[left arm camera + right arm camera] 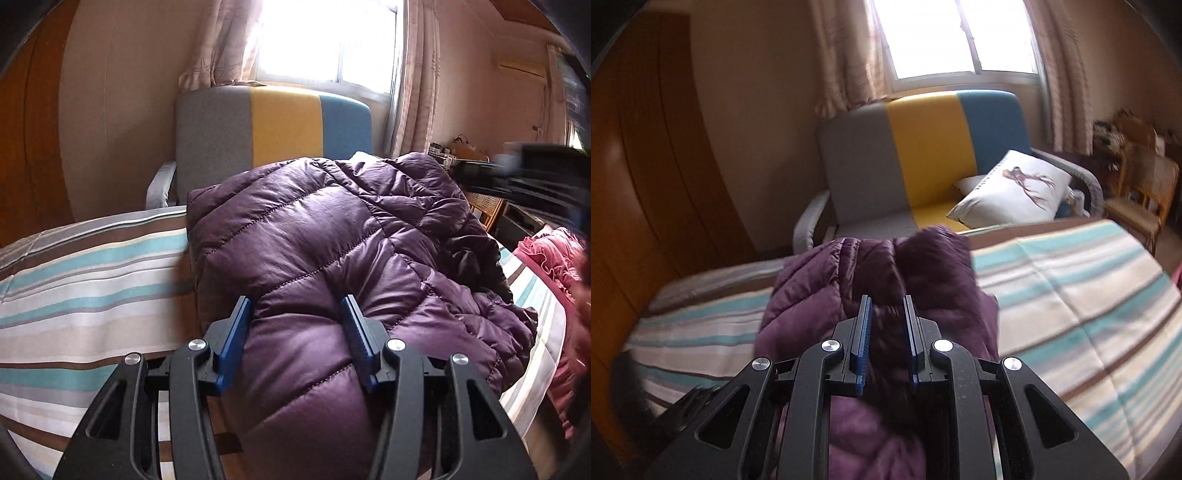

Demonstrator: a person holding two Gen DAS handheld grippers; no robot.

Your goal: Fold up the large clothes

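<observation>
Lying across a striped bed (85, 280), a purple quilted puffer jacket (332, 229) fills the middle of both wrist views. Its padded panels are stitched in rows and its far side is bunched into loose folds.

In the left wrist view, the left gripper (297, 314) has a thick roll of the jacket between its 2 blue-padded fingers (236, 332). Both pads press into the padding, which bulges up and forward between them, so the jaws stand about half open, closed on the bulk. Beyond the fingertips the rest of the jacket spreads away to the right, with striped bedding to the left of the fingers.

In the right wrist view, the right gripper (886, 317) is nearly closed, its 2 fingers (862, 332) pinching a gathered fold of the jacket (820, 291). Purple fabric rises ahead of the fingertips and hangs below them, blurred. Striped bedding (1071, 295) lies on both sides of the fingers.

Beyond the jacket stands an armchair (923, 147) with grey, yellow and blue panels, and a white printed cushion (1015, 192) on its seat. Behind it is a bright window (960, 37) with pale curtains (846, 55). Pink ruffled fabric (546, 254) lies far right of the left fingers.
</observation>
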